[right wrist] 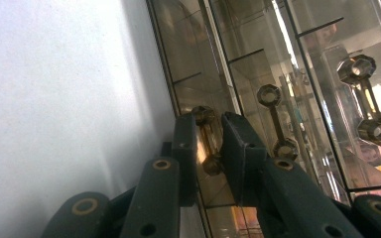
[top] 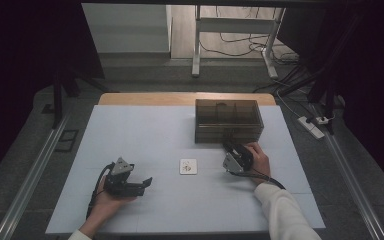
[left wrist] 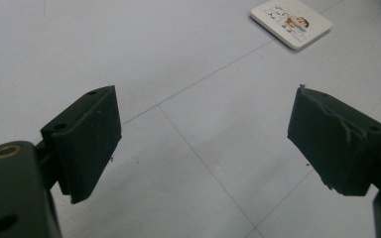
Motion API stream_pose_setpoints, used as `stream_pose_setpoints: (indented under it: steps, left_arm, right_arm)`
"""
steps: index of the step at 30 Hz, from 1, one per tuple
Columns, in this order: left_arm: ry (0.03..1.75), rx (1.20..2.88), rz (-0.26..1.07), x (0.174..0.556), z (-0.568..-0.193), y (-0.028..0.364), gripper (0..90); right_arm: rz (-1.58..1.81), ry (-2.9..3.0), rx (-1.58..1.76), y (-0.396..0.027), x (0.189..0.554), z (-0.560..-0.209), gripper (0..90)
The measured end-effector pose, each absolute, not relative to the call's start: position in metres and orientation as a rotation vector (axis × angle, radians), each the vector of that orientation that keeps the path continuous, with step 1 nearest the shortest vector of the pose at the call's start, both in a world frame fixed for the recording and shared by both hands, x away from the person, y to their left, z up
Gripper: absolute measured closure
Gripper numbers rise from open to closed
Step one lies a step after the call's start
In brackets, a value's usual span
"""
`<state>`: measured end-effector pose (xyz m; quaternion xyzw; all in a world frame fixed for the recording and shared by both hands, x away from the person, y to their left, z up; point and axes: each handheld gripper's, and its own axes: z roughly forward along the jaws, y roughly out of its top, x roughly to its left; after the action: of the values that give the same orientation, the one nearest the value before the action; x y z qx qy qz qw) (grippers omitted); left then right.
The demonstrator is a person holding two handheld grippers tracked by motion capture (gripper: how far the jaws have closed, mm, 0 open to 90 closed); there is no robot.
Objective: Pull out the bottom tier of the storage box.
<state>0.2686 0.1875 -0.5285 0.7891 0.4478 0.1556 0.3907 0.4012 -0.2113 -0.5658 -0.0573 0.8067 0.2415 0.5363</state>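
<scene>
Right now the whole move turns on one small relation: the drawer handle [right wrist: 209, 141] stands between the jaws of the right gripper [right wrist: 209, 148], its long axis running along the jaws, one faceted knob at their tips and the other lower down between them. The jaws stand narrow on either side of the bar; whether the pads press it yet is hard to tell, though they look touching or all but. That handle belongs to the lower front of the tinted drawer box [top: 228, 120], which sits at the far right of the table [top: 145, 130]. In the high view the right gripper [top: 236, 159] is hard against the near face of the box, so this hand is plainly the nearer one. Two more handles [right wrist: 276, 121] lie to the right along the same front.

The left gripper [top: 130, 182] rests near the left front, well apart from the box, its jaws released and wide with nothing between them. A small picture card [left wrist: 291, 22] lies flat between the two hands. Pale, smooth sheeting covers the table; beyond lie a dim grey floor, cables and a stand.
</scene>
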Motion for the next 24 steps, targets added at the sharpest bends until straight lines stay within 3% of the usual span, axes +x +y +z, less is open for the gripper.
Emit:
stream_pose_setpoints:
  steps: [24]
  left_arm:
    - [1.14,2.006,0.4,0.2688,-0.5289,0.1885,13.6]
  right_arm:
    - [0.557,1.904,-0.19,-0.2133,0.4017,-0.5679,76.9]
